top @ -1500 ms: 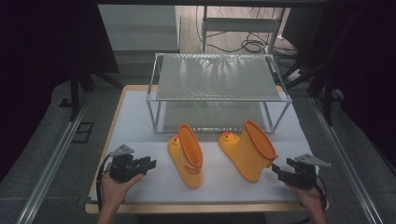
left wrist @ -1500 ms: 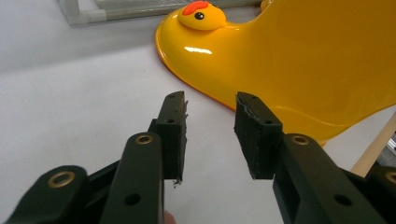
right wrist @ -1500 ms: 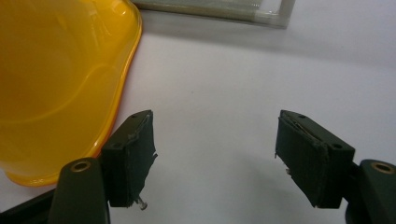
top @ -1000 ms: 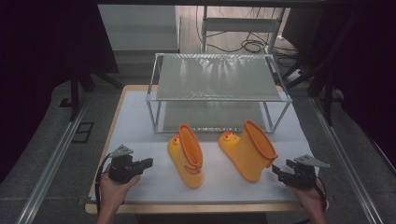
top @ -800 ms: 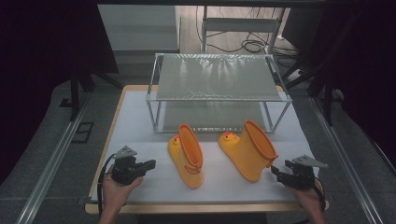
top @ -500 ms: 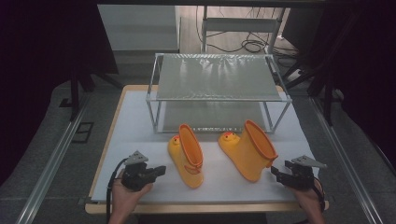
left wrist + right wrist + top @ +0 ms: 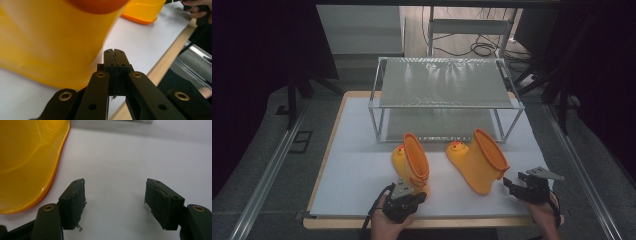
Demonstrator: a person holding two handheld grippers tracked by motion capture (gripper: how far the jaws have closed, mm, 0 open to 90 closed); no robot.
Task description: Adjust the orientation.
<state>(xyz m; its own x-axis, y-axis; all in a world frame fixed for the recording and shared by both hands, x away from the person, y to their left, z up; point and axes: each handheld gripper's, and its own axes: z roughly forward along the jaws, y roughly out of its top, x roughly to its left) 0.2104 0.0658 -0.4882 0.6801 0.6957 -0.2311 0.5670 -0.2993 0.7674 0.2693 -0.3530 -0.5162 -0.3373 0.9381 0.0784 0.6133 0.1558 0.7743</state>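
Lying on the white mat (image 7: 362, 180), two yellow boots (image 7: 412, 162) face jaws pressed together left, spread right

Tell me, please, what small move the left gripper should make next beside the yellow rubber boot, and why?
Probably open the jaws. The left gripper is shut with nothing between its pads, close beside the left yellow rubber boot with an orange rim. Shut jaws cannot take the boot's wall. The right gripper is open beside the right yellow boot.

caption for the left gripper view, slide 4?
Left gripper, jaws shut and empty, close beside a yellow boot on the white mat.
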